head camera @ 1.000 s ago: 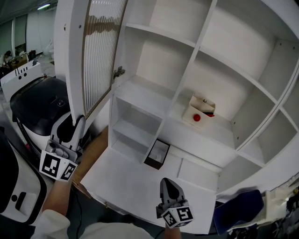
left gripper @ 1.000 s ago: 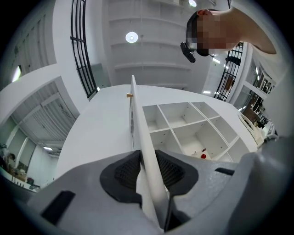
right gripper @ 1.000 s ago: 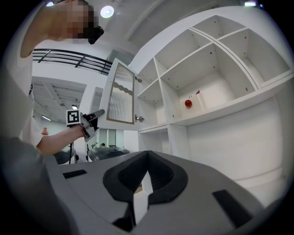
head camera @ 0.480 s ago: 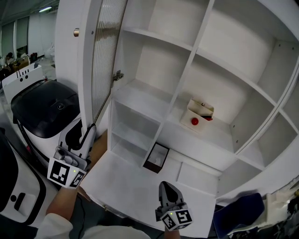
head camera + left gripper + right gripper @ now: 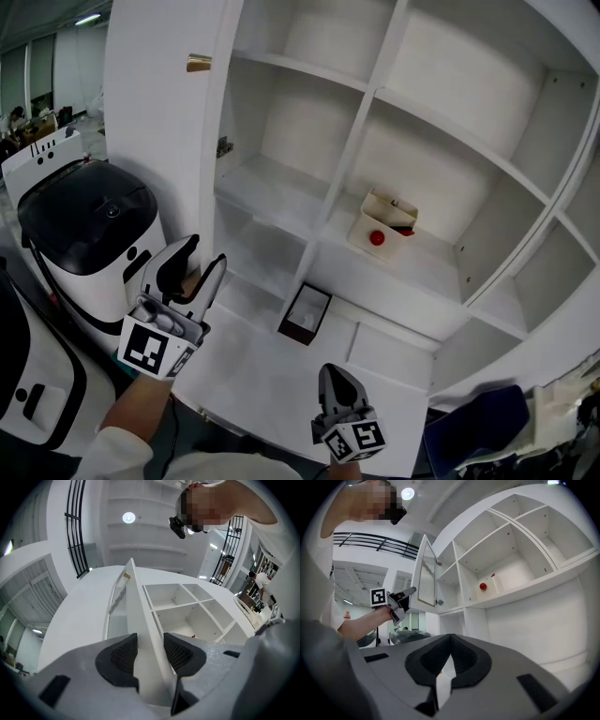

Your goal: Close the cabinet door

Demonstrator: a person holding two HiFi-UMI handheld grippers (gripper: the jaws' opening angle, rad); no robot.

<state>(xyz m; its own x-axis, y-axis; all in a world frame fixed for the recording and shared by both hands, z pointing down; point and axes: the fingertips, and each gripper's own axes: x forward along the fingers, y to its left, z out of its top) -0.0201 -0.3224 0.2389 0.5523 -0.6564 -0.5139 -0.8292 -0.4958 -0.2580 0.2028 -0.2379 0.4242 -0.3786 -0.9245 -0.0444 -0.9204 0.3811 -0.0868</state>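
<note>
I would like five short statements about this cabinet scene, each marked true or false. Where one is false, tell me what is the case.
1. The door is fully shut. False: it stands open, out from the cabinet.
2. A red ball is inside the cabinet. True.
3. The right gripper holds a small box. False: its jaws are together with nothing between them.
4. The door has a gold knob. True.
5. The left gripper is far from the door. False: the door's edge stands between its jaws, which are opening.
</note>
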